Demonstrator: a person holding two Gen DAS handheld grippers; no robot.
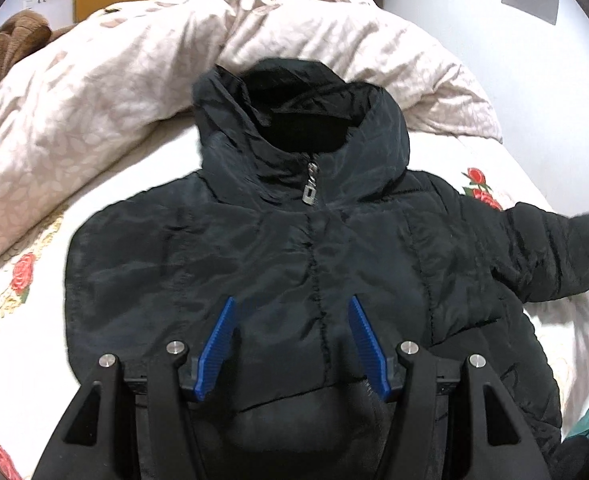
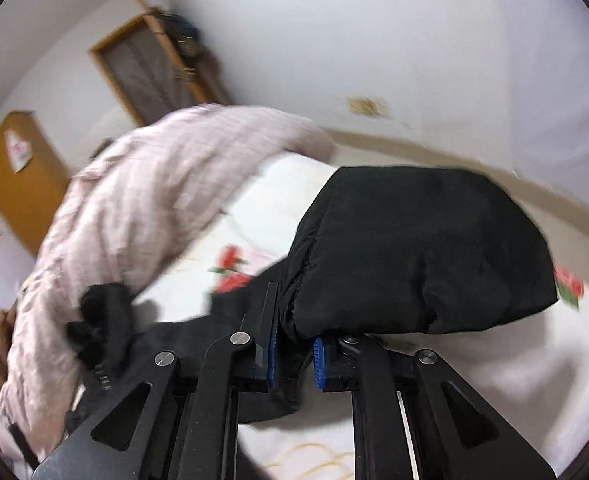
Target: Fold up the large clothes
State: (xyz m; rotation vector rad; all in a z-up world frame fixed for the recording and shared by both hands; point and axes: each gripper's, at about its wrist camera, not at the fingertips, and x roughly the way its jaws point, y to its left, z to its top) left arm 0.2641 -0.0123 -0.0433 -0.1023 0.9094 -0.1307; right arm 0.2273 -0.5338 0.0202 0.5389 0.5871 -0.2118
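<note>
A black hooded puffer jacket (image 1: 294, 248) lies front up on the bed, zipped, hood toward the far side. Its left side is folded in; its right sleeve (image 1: 554, 252) sticks out to the right. My left gripper (image 1: 292, 308) is open and empty, hovering over the jacket's lower front with the blue pads either side of the zipper. My right gripper (image 2: 294, 336) is shut on the jacket's sleeve (image 2: 422, 252), which bulges above the fingers and is lifted off the sheet.
The bed has a white sheet with red roses (image 1: 22, 272). A crumpled pale pink duvet (image 1: 134, 80) is piled behind the jacket. A brown garment (image 1: 10, 48) lies far left. White wall and a wooden cabinet (image 2: 18, 184) stand beyond.
</note>
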